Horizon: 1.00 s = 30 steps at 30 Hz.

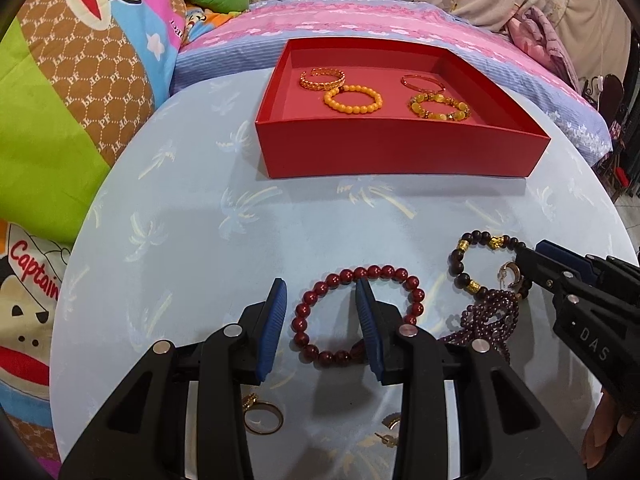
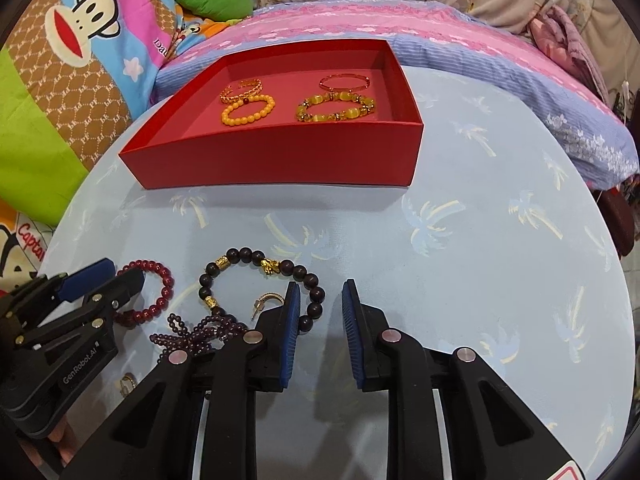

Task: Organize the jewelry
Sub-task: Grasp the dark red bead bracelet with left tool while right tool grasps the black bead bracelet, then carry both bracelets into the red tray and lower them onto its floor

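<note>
A red tray (image 1: 392,148) (image 2: 280,160) at the table's far side holds several gold and yellow bracelets (image 1: 352,98) (image 2: 248,109). On the light blue table, my left gripper (image 1: 320,292) (image 2: 108,276) is open, its fingers straddling the left side of a dark red bead bracelet (image 1: 412,292) (image 2: 164,284). My right gripper (image 2: 320,292) (image 1: 532,254) is open, its fingers straddling the right side of a dark brown and gold bead bracelet (image 2: 240,258) (image 1: 460,264). A purple bead strand (image 2: 200,336) (image 1: 488,316) and a small gold hoop earring (image 2: 268,300) (image 1: 512,272) lie beside it.
A gold ring (image 1: 264,416) and a gold earring (image 1: 392,428) lie on the table under my left gripper. Another small gold piece (image 2: 128,384) lies near the left gripper. Patterned bedding (image 1: 80,100) and a pink and blue bed (image 2: 500,64) surround the round table.
</note>
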{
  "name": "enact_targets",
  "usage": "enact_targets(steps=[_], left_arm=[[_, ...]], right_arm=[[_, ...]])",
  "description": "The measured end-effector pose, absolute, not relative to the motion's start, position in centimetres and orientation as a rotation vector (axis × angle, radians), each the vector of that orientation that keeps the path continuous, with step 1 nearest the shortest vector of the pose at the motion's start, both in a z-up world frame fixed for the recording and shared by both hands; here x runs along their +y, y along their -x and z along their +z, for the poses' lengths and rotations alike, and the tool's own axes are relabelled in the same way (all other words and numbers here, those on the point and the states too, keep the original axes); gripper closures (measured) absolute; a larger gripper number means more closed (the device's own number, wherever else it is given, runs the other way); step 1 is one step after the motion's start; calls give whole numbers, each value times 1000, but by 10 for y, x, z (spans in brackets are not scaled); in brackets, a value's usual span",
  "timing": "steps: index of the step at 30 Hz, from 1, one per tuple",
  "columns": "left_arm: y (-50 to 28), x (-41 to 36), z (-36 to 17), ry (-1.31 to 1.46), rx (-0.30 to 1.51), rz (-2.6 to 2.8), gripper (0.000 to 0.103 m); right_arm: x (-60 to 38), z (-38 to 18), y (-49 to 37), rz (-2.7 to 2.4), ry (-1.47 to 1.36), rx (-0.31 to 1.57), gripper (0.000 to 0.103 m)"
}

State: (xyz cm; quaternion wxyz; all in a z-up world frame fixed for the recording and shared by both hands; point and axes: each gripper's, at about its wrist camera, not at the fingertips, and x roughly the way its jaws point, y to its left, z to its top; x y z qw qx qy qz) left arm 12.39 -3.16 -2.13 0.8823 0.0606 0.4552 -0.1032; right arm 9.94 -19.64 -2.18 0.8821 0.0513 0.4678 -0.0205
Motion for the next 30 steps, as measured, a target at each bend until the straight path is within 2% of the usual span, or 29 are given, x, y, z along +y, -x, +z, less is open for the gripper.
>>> enact_targets(steps=[3, 5, 10, 13, 30], left_arm=[[-126, -33, -24, -126, 947, -223, 69], [-125, -35, -24, -132, 941, -228, 71], [-124, -36, -23, -109, 947, -284, 92], [-125, -32, -21, -68, 966, -313, 95], [-112, -34, 37, 8, 927, -395, 96]], right_arm=[[-196, -22, -98, -42, -97, 975, 93], [-197, -22, -97, -43, -95, 977, 94], [-201, -20, -93, -39, -122, 988, 95], [-202, -18, -89, -37, -144, 988, 95], [-211, 46, -75, -24, -186, 860, 95]])
